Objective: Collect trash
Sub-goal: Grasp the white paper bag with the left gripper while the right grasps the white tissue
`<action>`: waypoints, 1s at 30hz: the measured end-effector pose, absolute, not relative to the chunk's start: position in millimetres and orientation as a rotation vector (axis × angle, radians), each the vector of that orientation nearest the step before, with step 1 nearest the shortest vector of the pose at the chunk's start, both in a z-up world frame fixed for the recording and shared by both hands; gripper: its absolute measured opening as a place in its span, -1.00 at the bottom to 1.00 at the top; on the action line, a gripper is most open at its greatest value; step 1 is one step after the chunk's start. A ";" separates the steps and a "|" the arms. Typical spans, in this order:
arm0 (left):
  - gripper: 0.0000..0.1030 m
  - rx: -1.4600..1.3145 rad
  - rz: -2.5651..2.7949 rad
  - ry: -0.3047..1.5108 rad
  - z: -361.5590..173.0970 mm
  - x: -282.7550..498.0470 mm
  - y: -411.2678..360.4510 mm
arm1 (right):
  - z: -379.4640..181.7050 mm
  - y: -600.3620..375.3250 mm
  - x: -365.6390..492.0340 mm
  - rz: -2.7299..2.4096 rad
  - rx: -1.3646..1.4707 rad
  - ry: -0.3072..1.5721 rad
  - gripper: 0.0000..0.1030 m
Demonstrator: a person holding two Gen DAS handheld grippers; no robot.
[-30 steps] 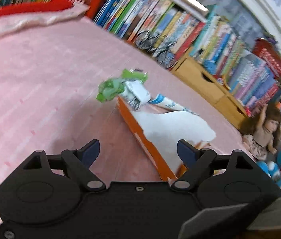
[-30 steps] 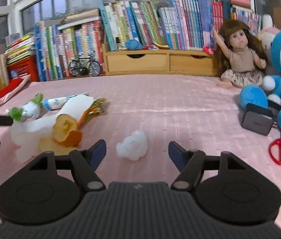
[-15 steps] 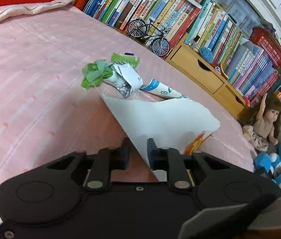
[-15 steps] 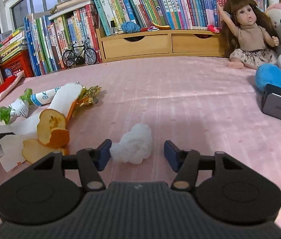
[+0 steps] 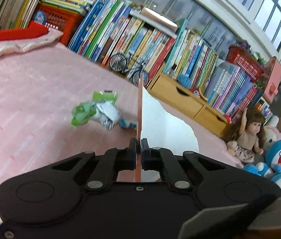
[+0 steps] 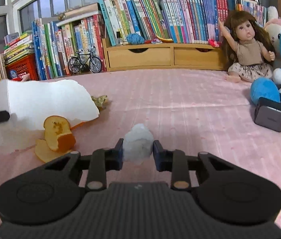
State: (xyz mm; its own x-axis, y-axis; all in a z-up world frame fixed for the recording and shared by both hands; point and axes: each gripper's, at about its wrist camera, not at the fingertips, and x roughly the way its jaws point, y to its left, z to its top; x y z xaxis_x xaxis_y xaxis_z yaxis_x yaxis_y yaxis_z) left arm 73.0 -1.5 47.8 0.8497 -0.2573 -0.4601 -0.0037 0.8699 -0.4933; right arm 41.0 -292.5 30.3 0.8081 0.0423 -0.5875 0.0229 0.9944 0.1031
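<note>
Gripping a tissue wad between nearly shut fingers, the right gripper should squeeze gently and lift straight; the left gripper, clamped on a torn sheet, should keep it clear of peel below.

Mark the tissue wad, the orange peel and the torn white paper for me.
tissue wad (image 6: 138, 143), right wrist view, middle of the wad between the jaws.
orange peel (image 6: 57, 133), right wrist view, curled piece's inner face.
torn white paper (image 6: 45, 101), right wrist view, middle of the sheet.
</note>
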 end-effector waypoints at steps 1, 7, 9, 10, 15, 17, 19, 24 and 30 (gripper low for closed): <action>-0.93 -0.505 -0.141 0.537 51.1 71.0 -0.2 | 32.6 -291.7 38.7 0.017 0.106 0.625 -0.33; -0.95 -0.520 -0.144 0.519 60.2 55.7 11.4 | 40.6 -282.6 21.4 0.059 0.099 0.608 -0.33; -0.95 -0.523 -0.146 0.517 61.6 47.6 17.1 | 42.5 -279.8 13.6 0.073 0.099 0.602 -0.33; -0.94 -0.520 -0.145 0.510 62.2 43.0 20.1 | 43.2 -279.3 9.9 0.079 0.098 0.600 -0.33; -0.86 -0.483 -0.137 0.507 57.2 29.8 30.3 | 43.7 -277.5 -7.6 0.103 0.122 0.597 -0.33; -0.74 -0.457 -0.127 0.534 51.3 30.3 27.6 | 42.2 -275.2 -12.3 0.107 0.124 0.599 -0.33; -0.51 -0.441 -0.126 0.549 43.8 32.7 23.2 | 39.9 -272.8 -15.3 0.108 0.119 0.603 -0.33; -0.11 -0.442 -0.112 0.590 27.3 45.5 10.8 | 34.1 -268.5 -20.1 0.110 0.123 0.621 -0.32; -0.05 -0.517 -0.077 0.670 7.5 67.6 5.9 | 31.8 -264.1 -22.7 0.123 0.127 0.627 -0.32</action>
